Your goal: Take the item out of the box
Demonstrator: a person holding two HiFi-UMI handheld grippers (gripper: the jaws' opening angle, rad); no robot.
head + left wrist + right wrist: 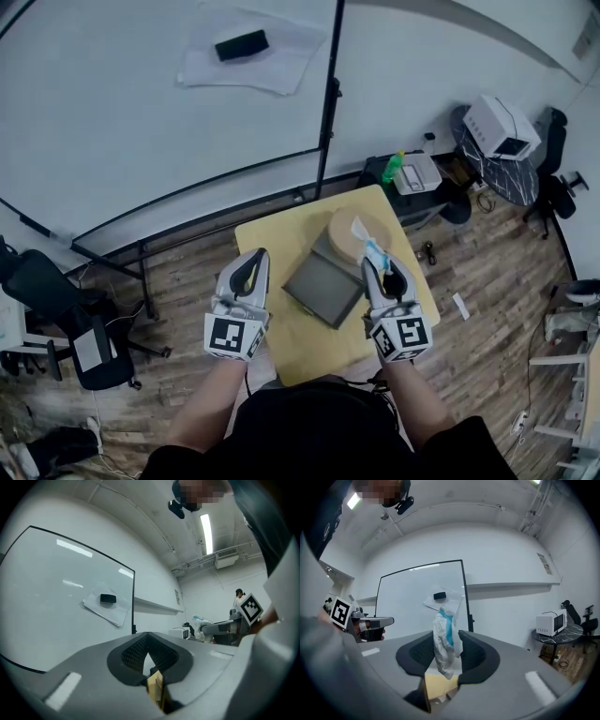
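A dark grey square box point(323, 287) lies on the small yellow table point(281, 246), with a round tan cardboard piece point(352, 231) just behind it. My right gripper point(375, 264) hovers at the box's right edge, shut on a crumpled white and blue packet point(374, 250). In the right gripper view the packet point(446, 645) hangs between the pads point(472, 654), above the table. My left gripper point(255, 255) is over the table's left side, beside the box, fingertips together with nothing held. In the left gripper view its tips point(148, 637) meet, and the right gripper point(211, 627) shows far right.
A whiteboard point(141, 103) on a stand fills the space behind the table, with a sheet of paper and a black eraser point(242, 44) on it. A black office chair point(56, 300) is at left. A side table with a green bottle point(394, 167) and a microwave point(502, 127) stand at right.
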